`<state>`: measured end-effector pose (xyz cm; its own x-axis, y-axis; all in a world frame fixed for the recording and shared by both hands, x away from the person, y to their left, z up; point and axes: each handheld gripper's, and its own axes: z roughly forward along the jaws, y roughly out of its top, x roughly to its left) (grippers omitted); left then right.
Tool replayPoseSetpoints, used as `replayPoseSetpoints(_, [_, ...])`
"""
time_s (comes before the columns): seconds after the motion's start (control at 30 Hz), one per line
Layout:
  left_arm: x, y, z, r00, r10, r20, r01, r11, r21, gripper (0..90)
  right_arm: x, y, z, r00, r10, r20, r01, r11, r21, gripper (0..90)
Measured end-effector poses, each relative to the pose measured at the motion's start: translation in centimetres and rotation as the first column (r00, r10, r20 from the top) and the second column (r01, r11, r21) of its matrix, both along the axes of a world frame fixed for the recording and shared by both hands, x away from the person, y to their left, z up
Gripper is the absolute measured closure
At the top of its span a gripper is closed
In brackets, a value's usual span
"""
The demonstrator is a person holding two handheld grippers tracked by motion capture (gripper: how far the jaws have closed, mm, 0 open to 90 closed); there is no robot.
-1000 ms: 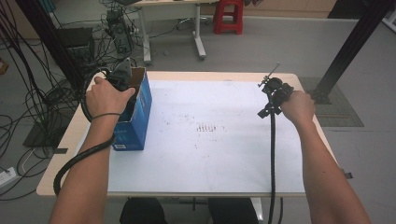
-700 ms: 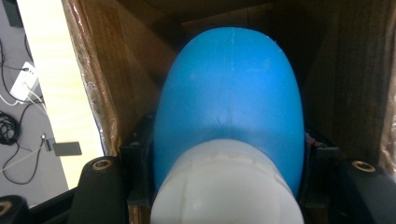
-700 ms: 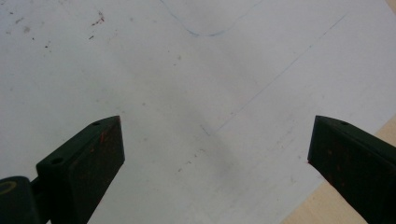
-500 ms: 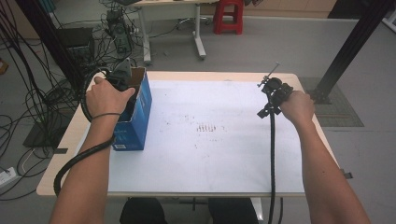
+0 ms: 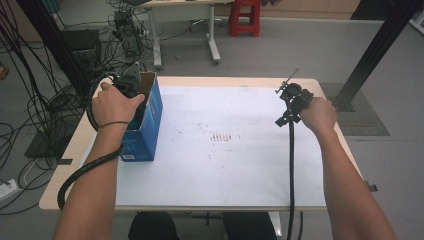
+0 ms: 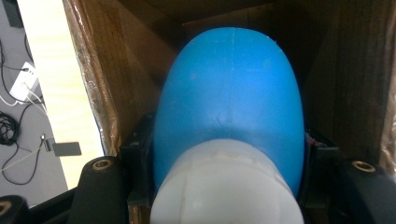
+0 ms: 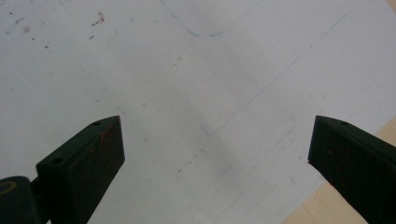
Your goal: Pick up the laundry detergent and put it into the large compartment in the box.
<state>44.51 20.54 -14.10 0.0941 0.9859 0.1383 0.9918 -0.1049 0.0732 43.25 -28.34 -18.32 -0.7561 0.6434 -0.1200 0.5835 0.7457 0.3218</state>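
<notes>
Nearest my left gripper (image 6: pixel 224 186), between its two black jaws, I have a blue object with a white end (image 6: pixel 229 116) clamped tight, the jaws closed against its sides. Around it I see the brown inner walls of the blue cardboard box (image 5: pixel 150 125), which stands at the left edge of the table (image 5: pixel 240 82). Farther right, my right gripper (image 7: pixel 215 154) hangs wide open over the white table cover (image 5: pixel 225 165), gripping nothing.

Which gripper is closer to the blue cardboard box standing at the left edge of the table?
Left. The left gripper reaches inside the blue cardboard box, shut on a blue and white object. The right gripper is open over the white table sheet, far across.
</notes>
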Motion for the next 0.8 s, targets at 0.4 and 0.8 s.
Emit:
replayPoseSetpoints(0.4, [-0.05,0.02,-0.01,1.0000,-0.001,0.003,0.001,1.0000,0.000,37.8,-0.06,0.06,0.11,1.0000,-0.002,0.003,0.002,1.0000,-0.007,3.4])
replayPoseSetpoints(0.8, [0.03,0.16,-0.01,1.0000,-0.006,-0.005,0.006,1.0000,-0.006,37.1,0.02,0.22,0.11,1.0000,0.002,0.003,-0.002,1.0000,-0.008,3.4])
